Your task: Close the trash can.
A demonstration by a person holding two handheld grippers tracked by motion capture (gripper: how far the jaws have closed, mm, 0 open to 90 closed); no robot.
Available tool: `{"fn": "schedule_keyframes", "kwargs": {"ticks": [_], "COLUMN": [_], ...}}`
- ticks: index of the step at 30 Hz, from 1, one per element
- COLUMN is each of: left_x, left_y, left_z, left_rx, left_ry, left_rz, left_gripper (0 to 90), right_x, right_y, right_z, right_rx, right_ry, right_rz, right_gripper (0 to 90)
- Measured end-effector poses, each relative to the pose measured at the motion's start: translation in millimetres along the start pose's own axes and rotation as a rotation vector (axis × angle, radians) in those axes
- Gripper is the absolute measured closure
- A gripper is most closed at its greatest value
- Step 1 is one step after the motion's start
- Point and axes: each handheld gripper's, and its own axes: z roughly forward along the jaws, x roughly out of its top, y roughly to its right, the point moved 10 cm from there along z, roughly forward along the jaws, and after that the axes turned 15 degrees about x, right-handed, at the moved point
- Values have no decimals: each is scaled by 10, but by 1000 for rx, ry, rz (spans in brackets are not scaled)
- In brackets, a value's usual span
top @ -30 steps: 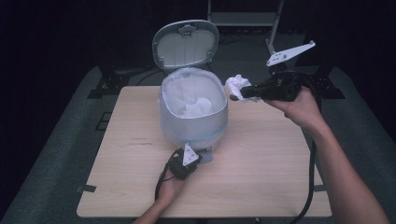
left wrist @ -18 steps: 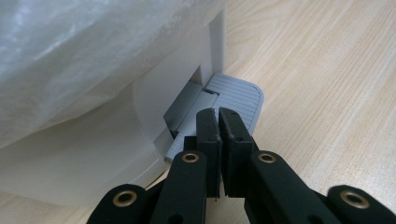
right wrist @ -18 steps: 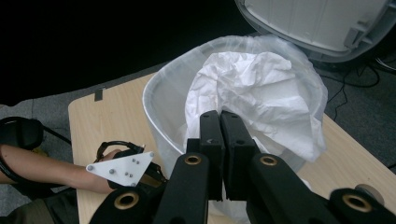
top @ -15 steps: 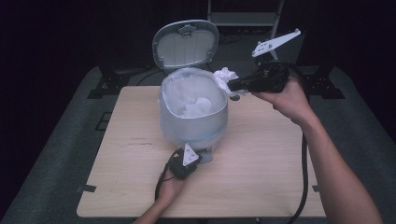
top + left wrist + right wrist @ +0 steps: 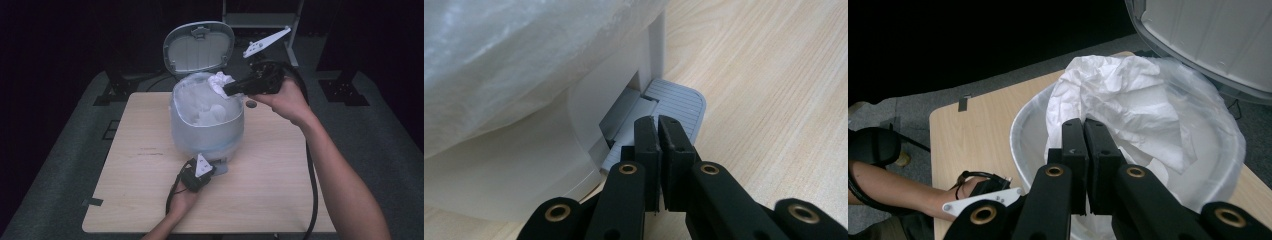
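Observation:
A pale grey pedal bin lined with a clear plastic bag stands mid-table, its lid tipped up and back. My left gripper is shut with nothing between its jaws. Its tips rest on the bin's ribbed grey pedal at the front of the base, as the left gripper view shows close up. My right gripper is shut on a crumpled white paper and holds it over the right side of the bin's open mouth. In the right gripper view the paper hangs from the gripper above the bag-lined rim.
The wooden table has bare room left and right of the bin. A black cable trails from the right gripper along the forearm. A metal frame stands behind the table on dark floor.
My right gripper has carried the white paper up and to the left, from beside the bin to over its open mouth. The left gripper has stayed on the pedal.

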Motion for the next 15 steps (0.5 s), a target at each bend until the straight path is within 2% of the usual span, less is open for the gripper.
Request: {"fn": "schedule_keyframes", "kwargs": {"ticks": [15], "left_x": [-1], "left_y": [1], "left_z": [-1], "left_rx": [5], "left_ry": [1], "left_rz": [5], "left_gripper": [878], "right_x": [108], "right_y": [87], "right_z": [275], "right_rx": [29], "right_ry": [-17], "right_rz": [6], "right_gripper": [875]}}
